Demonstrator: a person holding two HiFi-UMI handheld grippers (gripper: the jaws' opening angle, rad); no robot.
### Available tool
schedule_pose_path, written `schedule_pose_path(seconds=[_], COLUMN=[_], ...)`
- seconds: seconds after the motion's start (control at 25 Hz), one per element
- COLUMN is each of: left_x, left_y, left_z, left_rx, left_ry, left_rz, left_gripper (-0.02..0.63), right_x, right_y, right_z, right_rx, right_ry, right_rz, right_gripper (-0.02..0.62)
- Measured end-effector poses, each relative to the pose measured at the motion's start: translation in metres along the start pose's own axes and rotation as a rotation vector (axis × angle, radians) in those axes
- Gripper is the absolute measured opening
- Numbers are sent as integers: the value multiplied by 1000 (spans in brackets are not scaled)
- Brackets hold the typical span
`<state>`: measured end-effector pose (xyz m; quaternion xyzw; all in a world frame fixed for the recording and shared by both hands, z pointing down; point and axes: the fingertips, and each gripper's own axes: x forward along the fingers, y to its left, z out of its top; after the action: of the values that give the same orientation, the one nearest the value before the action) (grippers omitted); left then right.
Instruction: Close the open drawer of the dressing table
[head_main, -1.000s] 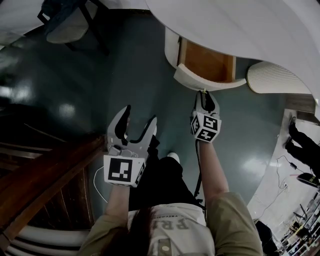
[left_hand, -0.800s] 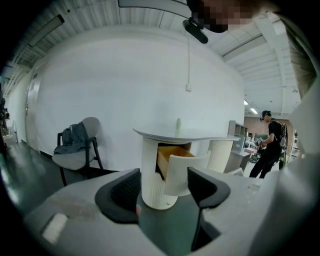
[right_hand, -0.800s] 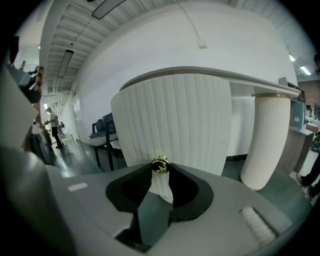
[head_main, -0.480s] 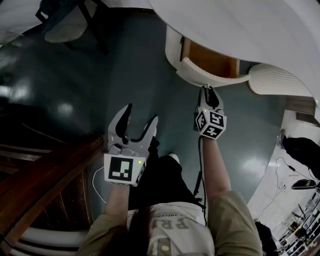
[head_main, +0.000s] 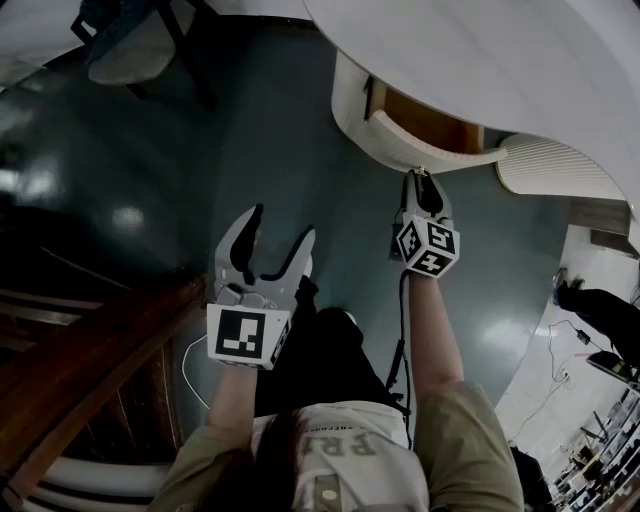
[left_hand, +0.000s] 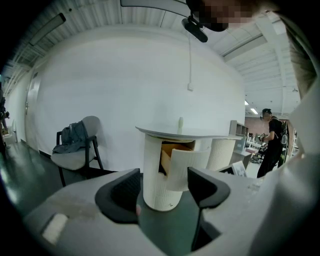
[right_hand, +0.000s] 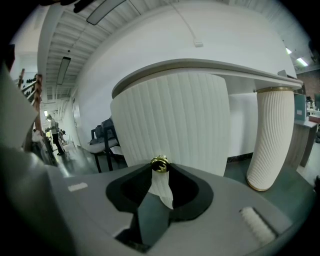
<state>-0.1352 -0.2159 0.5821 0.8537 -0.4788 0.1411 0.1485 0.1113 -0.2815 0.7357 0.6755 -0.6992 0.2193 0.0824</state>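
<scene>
Under tabletop (head_main: 500, 60): 1 drawer (head_main: 420, 152) ajar | right gripper (head_main: 421, 178) clamped on 1 knob (right_hand: 159, 163) | left gripper (head_main: 281, 222) fingers apart

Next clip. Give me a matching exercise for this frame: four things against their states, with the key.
Things:
1. left gripper
2. right gripper
3. drawer
4. chair

States:
A. has a dark garment draped over it
B. partly open, wooden inside showing
C. open, holding nothing
D. shut on the gold knob

Pairs: 1-C; 2-D; 3-B; 4-A
</scene>
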Motion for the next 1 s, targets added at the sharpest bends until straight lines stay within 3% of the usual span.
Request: schedule_pose_path(seconds=[1.0], left_x=[16], left_y=[15], left_z=[-5], left_rx=[-13], left_ry=[11], left_rz=[9], left_gripper=[311], right_x=[33], right_y=[-6], right_z=[19], right_rx=[100], right_ry=[-25], right_rz=[4], right_gripper=[107])
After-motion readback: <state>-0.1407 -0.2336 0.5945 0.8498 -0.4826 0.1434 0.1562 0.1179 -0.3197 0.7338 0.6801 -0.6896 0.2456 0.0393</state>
